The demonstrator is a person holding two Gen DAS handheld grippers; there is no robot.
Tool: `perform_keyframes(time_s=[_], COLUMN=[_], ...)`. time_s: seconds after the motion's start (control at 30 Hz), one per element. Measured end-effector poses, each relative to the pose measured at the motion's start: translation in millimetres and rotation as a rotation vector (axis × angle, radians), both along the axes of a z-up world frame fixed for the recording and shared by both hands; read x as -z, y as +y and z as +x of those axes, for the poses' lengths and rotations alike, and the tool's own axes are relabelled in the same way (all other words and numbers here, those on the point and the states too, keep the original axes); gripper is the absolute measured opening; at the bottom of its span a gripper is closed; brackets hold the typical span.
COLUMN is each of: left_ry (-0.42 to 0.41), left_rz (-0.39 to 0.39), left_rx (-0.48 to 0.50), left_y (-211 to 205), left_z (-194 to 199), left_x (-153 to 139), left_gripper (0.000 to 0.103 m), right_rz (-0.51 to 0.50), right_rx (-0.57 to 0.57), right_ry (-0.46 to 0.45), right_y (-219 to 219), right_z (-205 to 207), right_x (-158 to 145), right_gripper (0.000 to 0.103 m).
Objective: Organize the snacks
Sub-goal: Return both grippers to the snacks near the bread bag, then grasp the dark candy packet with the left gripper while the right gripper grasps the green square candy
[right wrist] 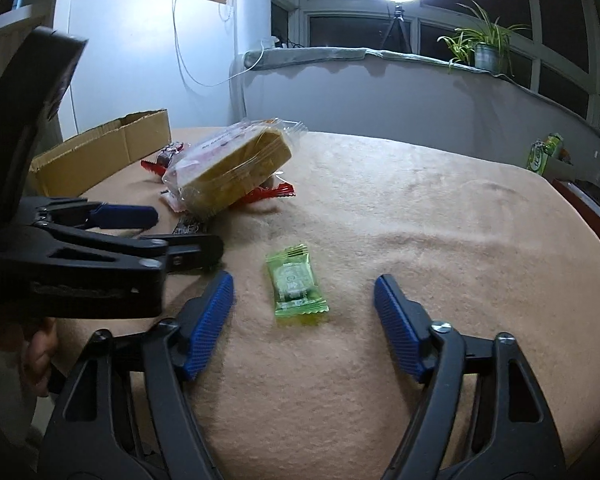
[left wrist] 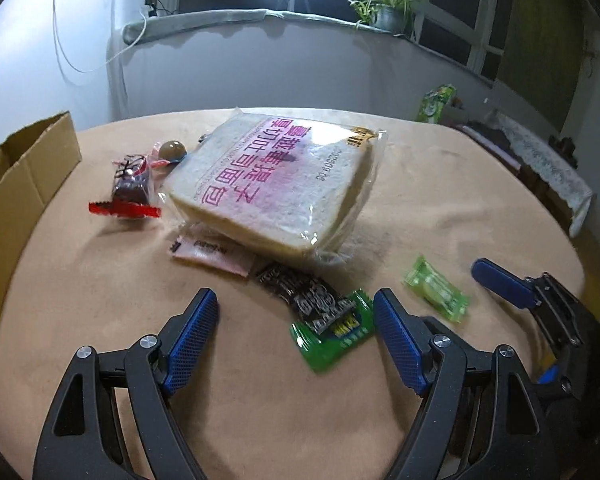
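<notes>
On the cloth-covered surface (right wrist: 420, 208), a light, crinkly green candy packet (right wrist: 297, 285) is framed by the right hand-held gripper (right wrist: 304, 300), released; mid-body pinching is judged best.

upside-down pink "厚切吐司面包" on bread bag (left wrist: 276, 184)

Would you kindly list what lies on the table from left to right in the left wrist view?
Cardboard box → red-ended dark snack → bread package → light green candy → right gripper.
</notes>
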State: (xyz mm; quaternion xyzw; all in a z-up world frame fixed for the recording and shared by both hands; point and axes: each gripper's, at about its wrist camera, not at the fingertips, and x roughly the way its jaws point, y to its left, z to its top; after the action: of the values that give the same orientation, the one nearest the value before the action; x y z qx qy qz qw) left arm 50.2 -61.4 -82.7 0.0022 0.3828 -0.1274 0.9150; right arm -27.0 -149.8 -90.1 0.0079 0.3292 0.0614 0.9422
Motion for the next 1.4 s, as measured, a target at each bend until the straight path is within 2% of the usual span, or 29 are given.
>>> perform_keyframes(time_s=[0.13, 0.3, 0.37, 0.47, 0.67, 0.93, 1.4], left_ry=[-0.019, -0.041, -0.049, -0.058, -0.061, -0.069, -0.138], left_rz=[0.042, 0.044, 0.048, 0.035, -0.01, -0.055, -0.104], left_rx=[-0.017, -0.012, -0.013, -0.004, 0.013, -0.019, -0.066], left_y=[-7, -4, -3, 0, 10, 32, 62], left_z=[-2, -3, -2, -3, -10, -23, -37], left_x=[3, 4, 4, 4, 1, -2, -22], left_gripper=[0.08, 0.051, 0.032, 0.024, 0.022, 0.022, 0.022], right_rz=[-0.02, -0.032, -0.038, -0.025, 0.016, 0.119, 0.134], right_rx=[-0.018, -0.051, -0.055, -0.054, -0.04, -0.011, -0.004], right_ry=[-0.007, -0.016, -0.018, -0.02, -0.028, -0.028, -0.074], right_y=[2, 5, 7, 4, -1, -13, -4], right_z=[4, 3, 3, 1, -3, -3, -8], right_x=[2, 2, 2, 2, 1, -3, -30], right_gripper=[0.063, 0.035, 0.026, 0.025, 0.025, 0.025, 0.025])
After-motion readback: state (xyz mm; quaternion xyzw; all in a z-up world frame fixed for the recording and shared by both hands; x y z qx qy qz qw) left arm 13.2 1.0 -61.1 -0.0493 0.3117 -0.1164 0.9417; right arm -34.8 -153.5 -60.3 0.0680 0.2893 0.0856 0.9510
